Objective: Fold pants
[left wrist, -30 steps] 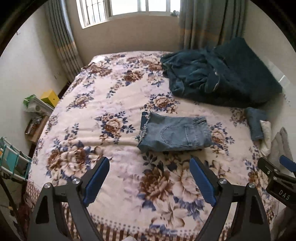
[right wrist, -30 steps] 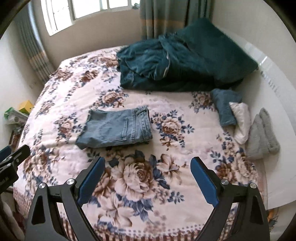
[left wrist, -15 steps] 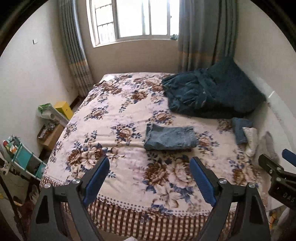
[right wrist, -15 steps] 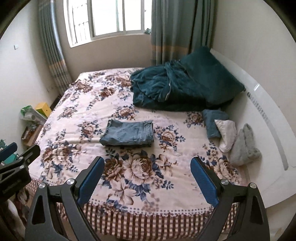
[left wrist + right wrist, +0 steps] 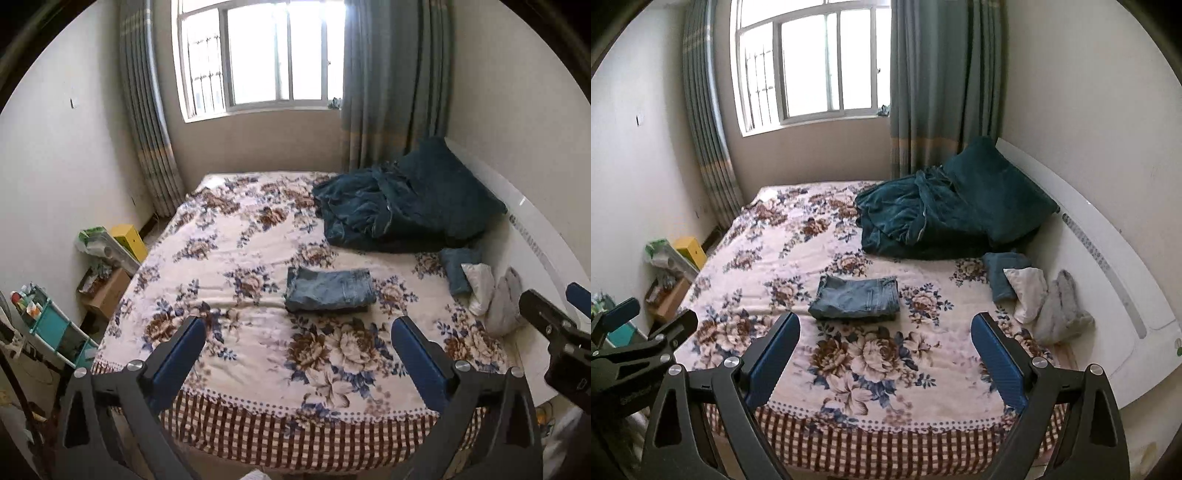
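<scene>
A pair of light blue jeans (image 5: 328,290) lies folded into a compact rectangle in the middle of the floral bedspread (image 5: 258,258); it also shows in the right wrist view (image 5: 857,298). My left gripper (image 5: 297,332) is open and empty, held well back from the bed's foot edge. My right gripper (image 5: 884,328) is open and empty too, at a similar distance. The right gripper's body shows at the right edge of the left wrist view (image 5: 554,332), and the left gripper's body shows at the left edge of the right wrist view (image 5: 635,343).
A dark teal blanket and pillow (image 5: 399,210) are heaped at the bed's head, on the right. Small folded clothes (image 5: 476,284) lie along the white headboard (image 5: 1108,266). Boxes and a teal shelf (image 5: 48,325) stand on the floor at left. A window (image 5: 266,55) is behind.
Both grippers have pulled back and up from the bed. The folded jeans now look smaller and farther off, and the window and walls have come into view. The jeans have not moved.
</scene>
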A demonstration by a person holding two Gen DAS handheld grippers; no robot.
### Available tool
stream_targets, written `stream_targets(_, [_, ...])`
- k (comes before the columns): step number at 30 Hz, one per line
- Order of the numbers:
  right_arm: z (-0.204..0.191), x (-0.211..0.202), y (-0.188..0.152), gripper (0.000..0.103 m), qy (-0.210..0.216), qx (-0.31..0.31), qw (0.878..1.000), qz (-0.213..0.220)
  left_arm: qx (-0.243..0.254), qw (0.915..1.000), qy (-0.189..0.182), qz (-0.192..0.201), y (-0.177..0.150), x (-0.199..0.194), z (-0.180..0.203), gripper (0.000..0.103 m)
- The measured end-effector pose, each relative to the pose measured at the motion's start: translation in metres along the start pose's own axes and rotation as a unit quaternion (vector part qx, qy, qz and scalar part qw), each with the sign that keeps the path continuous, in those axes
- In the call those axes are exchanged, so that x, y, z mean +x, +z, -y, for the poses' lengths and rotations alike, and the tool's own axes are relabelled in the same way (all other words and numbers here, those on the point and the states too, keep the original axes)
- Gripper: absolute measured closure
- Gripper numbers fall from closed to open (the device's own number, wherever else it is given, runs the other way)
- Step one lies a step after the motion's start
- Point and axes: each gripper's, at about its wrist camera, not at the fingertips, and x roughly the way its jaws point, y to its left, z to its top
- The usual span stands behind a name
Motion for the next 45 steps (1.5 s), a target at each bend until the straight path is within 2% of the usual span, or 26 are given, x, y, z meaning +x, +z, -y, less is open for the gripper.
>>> stream_targets(5, [-0.001,0.02,-0.004,0.004,-0.006,0.002,1.0,-0.007,0.002,1.0,0.0,0.003,-0.002,0.013,0.002,0.0])
stream_targets(9, [0.004,0.045,-0.008,0.004,-0.025,0.008,1.0,-0.008,0.0,0.9999,0.015,0.005,-0.007,0.028,0.005,0.0])
stream_targets(17, [0.008,0.091,-0.013,0.004,-0.039,0.009,0.999,-0.022,-0.001,0.9992,0.036,-0.013,-0.014,0.062,0.003,0.0])
stream_targets(22, [0.006,0.113,-0.015,0.004,-0.04,0.007,0.999,-0.029,0.0,0.9991,0.037,-0.022,-0.016,0.076,0.004,0.0])
stream_targets(39, [0.009,0.127,-0.024,0.004,-0.029,0.012,0.999,-0.033,0.003,0.9996,0.024,-0.012,-0.003,0.08,0.006,0.0])
stream_targets(45, [0.007,0.131,-0.024,0.001,-0.03,0.006,0.999,-0.031,-0.003,0.9994,0.033,-0.008,-0.003,0.082,0.007,0.0])
